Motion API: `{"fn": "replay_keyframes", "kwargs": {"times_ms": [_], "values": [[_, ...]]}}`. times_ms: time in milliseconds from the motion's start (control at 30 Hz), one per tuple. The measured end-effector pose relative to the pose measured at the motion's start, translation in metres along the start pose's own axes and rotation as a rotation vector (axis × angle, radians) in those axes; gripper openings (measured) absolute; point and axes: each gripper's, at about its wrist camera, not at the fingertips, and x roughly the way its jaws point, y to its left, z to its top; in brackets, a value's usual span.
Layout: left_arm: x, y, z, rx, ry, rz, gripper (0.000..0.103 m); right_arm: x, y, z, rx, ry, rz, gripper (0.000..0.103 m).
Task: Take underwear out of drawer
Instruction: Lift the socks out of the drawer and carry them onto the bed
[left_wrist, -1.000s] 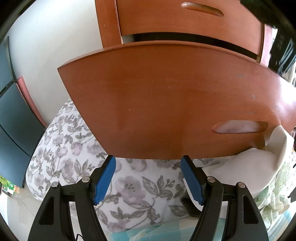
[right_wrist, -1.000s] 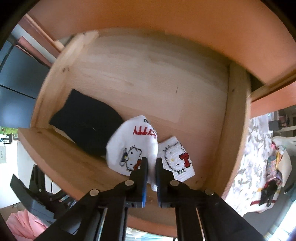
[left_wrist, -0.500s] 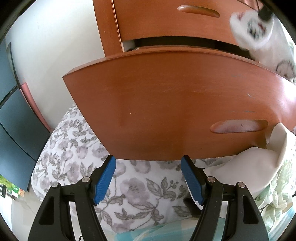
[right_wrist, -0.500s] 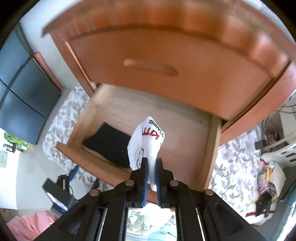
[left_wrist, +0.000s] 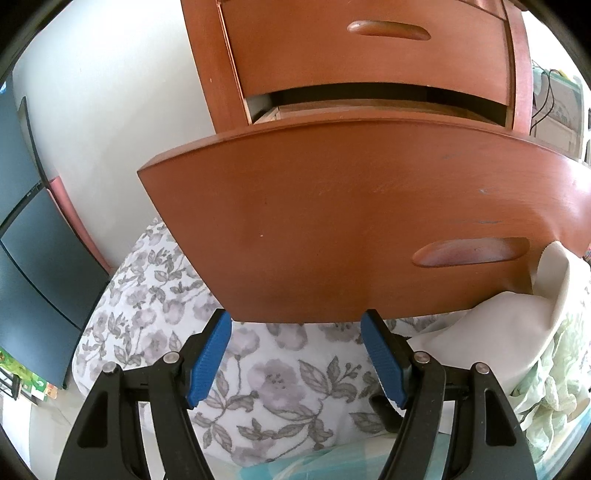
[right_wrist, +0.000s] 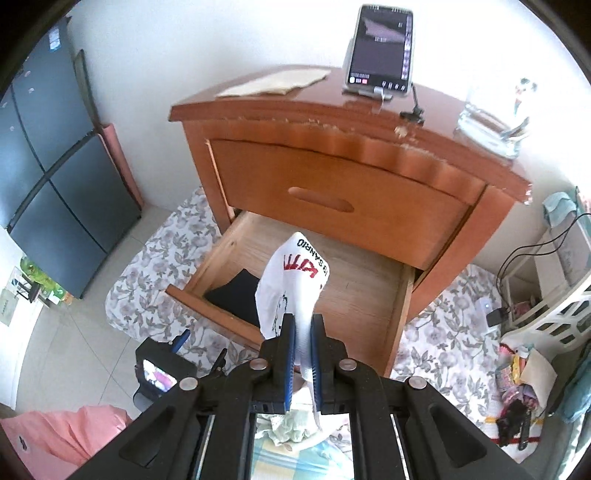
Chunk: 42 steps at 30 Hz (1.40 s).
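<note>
**White printed underwear lifted clear of open lower drawer**

- White underwear (right_wrist: 291, 284), red lettering and a cartoon print: clamped between the blue pads of the right gripper (right_wrist: 302, 325), jaws pressed together on the fabric; the garment is held above the drawer, hanging free of its floor
- Lower drawer (right_wrist: 365, 295): pulled out of the wooden nightstand (right_wrist: 332, 122); pale wood floor exposed
- Black garment (right_wrist: 236, 295): lying in the front left corner of the drawer floor, against the front panel
- Left gripper (left_wrist: 295, 350): jaws apart, nothing between the pads; positioned just below the lower edge of the drawer front (left_wrist: 351, 229), over the floral bedding (left_wrist: 277, 376)
- Upper drawer (right_wrist: 332, 199): closed
- Nightstand top: phone on stand (right_wrist: 380, 48) near the back edge; clear glass container (right_wrist: 491, 118) at the right corner; flat cloth (right_wrist: 273, 83) at the back left
</note>
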Motion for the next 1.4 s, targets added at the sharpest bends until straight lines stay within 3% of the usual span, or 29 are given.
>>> {"fn": "replay_keyframes", "kwargs": {"times_ms": [333,933,1400], "values": [[-0.007,-0.007,-0.002,0.039,-0.023,0.022,0.074,0.004,0.000,-0.029,0.007,0.025,0.015,0.008],[-0.005,-0.005,-0.002,0.035,-0.013,0.014,0.073,0.108,0.008,-0.087,0.001,0.251,-0.001,0.008],[-0.003,-0.003,-0.002,0.025,-0.001,0.003,0.073,0.146,0.019,-0.109,0.071,0.240,0.008,0.011]]}}
